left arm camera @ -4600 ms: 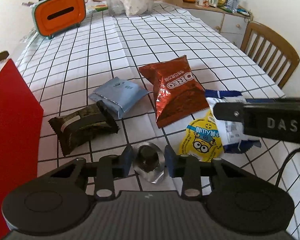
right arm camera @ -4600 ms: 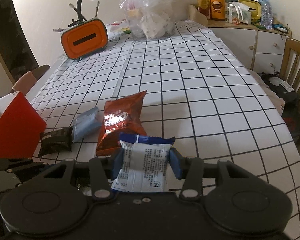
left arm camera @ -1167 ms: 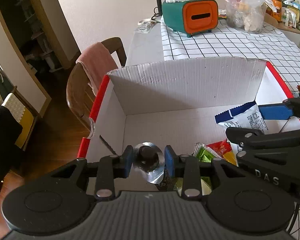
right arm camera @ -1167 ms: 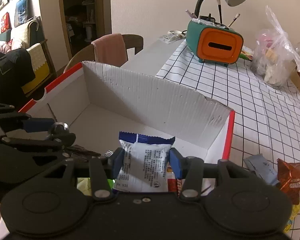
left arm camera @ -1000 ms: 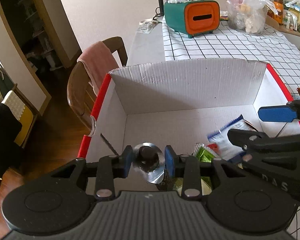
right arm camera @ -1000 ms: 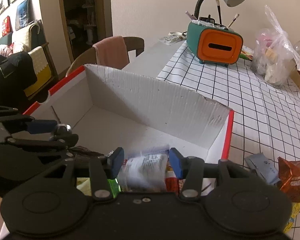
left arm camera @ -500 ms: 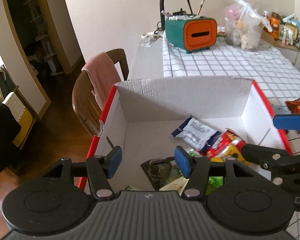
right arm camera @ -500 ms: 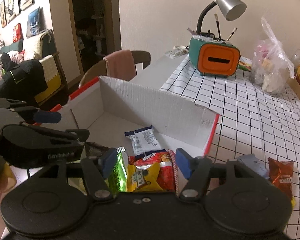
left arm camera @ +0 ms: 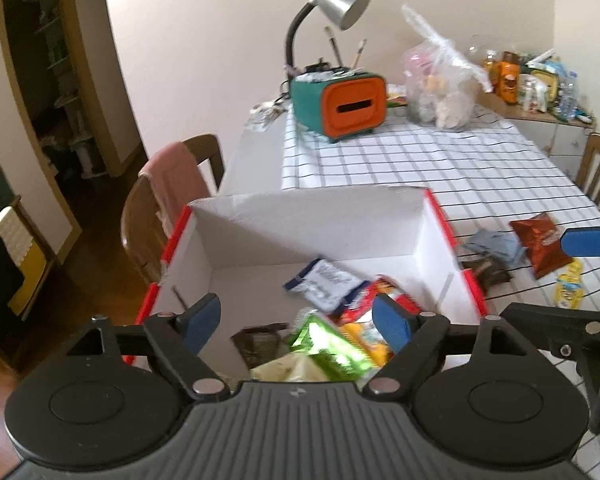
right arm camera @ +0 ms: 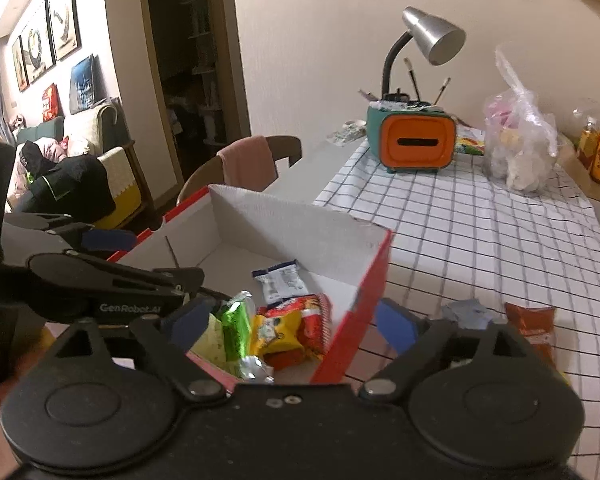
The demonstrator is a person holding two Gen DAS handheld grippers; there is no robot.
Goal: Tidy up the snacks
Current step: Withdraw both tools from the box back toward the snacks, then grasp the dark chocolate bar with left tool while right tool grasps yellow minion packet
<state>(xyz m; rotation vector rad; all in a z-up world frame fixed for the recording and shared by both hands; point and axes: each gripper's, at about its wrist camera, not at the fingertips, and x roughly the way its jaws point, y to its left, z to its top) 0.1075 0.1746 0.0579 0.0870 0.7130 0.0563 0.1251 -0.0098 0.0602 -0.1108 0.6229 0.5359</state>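
We read "GenRobot.AI" on the left gripper (right arm camera: 148, 276); other print blurs. A black-gridded white tablecloth (left arm camera: 440, 168) covers the tabletop beside a dark doorway. At the tabletop's near corner, the red box (left arm camera: 440, 216) holds snack packets (right arm camera: 288, 328). Both grippers' jaws, the right gripper (right arm camera: 292, 320) included, have just been opening and stand apart, empty.

My left gripper (left arm camera: 296, 322) has just been opening; jaws now wide, nothing btwn them, pointing down at a slant. Right gripper (right arm camera: 292, 322) likewise just opening, jaws spread wide, nothing gripped, also angled down. The two sit side by side, left one's arm crossing the right cam's left edge.
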